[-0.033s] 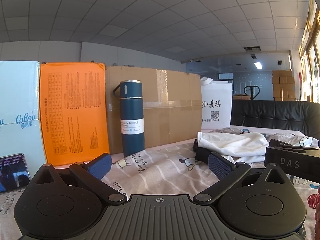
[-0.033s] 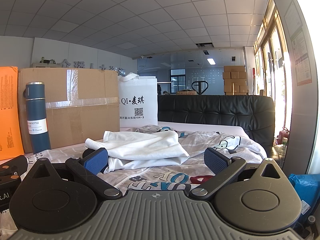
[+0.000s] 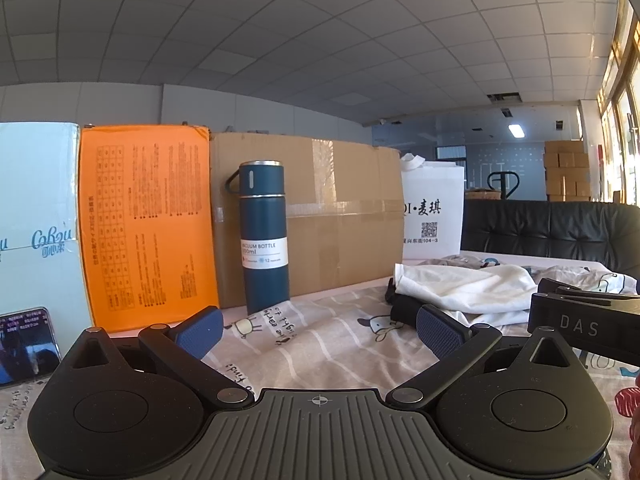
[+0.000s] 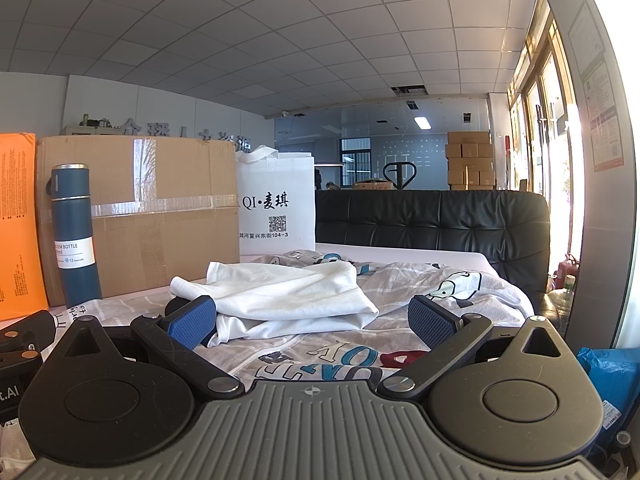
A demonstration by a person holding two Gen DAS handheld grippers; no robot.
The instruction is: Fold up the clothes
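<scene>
A crumpled white garment [image 4: 288,300] lies on a cartoon-print sheet [image 4: 320,354] covering the table, with a dark garment [image 3: 402,312] partly under it. The white garment also shows in the left wrist view [image 3: 464,292]. My left gripper [image 3: 320,330] is open and empty, low over the sheet, left of the clothes. My right gripper [image 4: 312,326] is open and empty, just in front of the white garment. Its body [image 3: 584,324] shows at the right edge of the left wrist view.
A blue vacuum bottle [image 3: 264,236] stands before a cardboard box [image 3: 320,216]. An orange box [image 3: 144,224], a pale blue box [image 3: 36,216] and a white bag [image 3: 434,212] line the back. A phone [image 3: 24,340] leans at left. A black sofa [image 4: 432,220] is behind.
</scene>
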